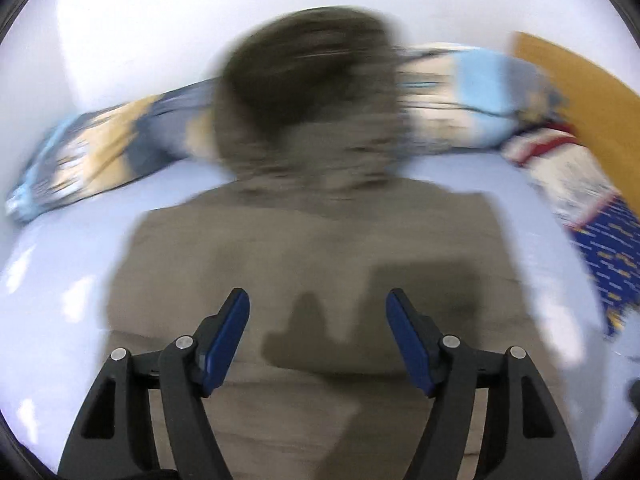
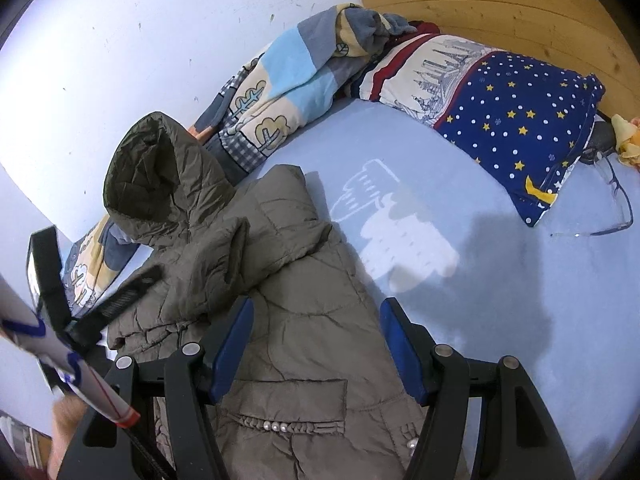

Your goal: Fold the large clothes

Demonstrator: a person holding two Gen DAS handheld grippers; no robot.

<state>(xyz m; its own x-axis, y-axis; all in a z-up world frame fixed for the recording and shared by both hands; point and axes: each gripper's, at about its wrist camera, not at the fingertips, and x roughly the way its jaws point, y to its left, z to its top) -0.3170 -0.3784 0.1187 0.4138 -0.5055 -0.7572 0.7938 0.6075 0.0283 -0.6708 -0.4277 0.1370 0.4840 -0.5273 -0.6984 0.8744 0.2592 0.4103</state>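
A large olive-brown quilted hooded jacket (image 2: 288,280) lies spread on the pale blue bed sheet (image 2: 520,300), hood (image 2: 160,176) toward the wall. In the blurred left wrist view the same jacket (image 1: 312,240) fills the middle. My left gripper (image 1: 318,320) is open and empty above the jacket's body. My right gripper (image 2: 316,332) is open and empty above the jacket's right side, near a pocket flap with pearl beads (image 2: 280,426). The left gripper also shows at the left edge of the right wrist view (image 2: 52,300).
A patchwork blanket (image 2: 280,80) lies bunched along the white wall. A star-patterned navy pillow (image 2: 520,128) rests against the wooden headboard (image 2: 500,4). Eyeglasses (image 2: 612,208) lie on the sheet beside the pillow. A white print (image 2: 396,232) marks the sheet.
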